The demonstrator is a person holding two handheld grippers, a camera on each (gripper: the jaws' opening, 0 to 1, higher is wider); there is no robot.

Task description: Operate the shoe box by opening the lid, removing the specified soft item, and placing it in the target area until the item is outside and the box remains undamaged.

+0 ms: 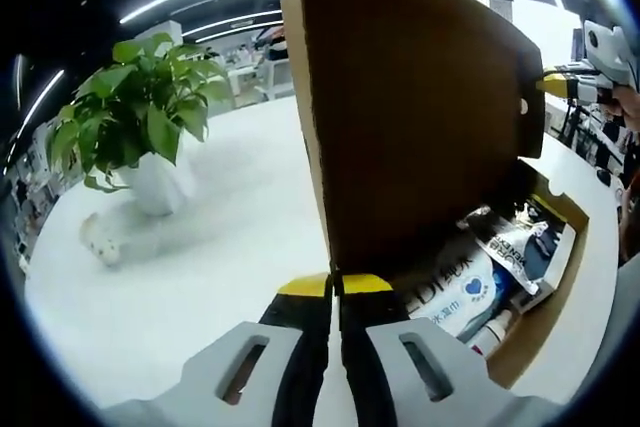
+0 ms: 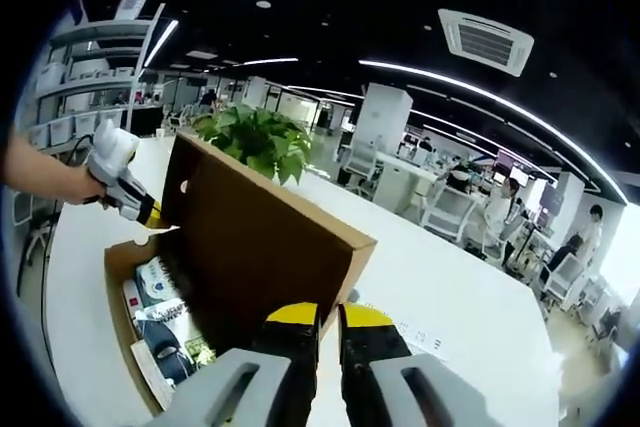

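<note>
The brown cardboard shoe box [image 1: 560,287] lies on a white table with its lid [image 1: 420,117] raised upright. My left gripper [image 1: 335,285] is shut on the lid's near edge. My right gripper [image 1: 553,85] pinches the lid's far corner. In the right gripper view, my right gripper [image 2: 328,315] is shut on the lid [image 2: 260,247], and the left gripper [image 2: 152,215], held by a hand, grips the opposite end. Inside the box [image 2: 115,257] lie a white and blue soft pack [image 1: 465,292] [image 2: 155,282] and several pouches.
A potted green plant [image 1: 140,117] [image 2: 260,142] in a white pot [image 1: 160,182] stands on the table behind the box. A small white object [image 1: 100,242] sits near it. Office desks, chairs and people are far off.
</note>
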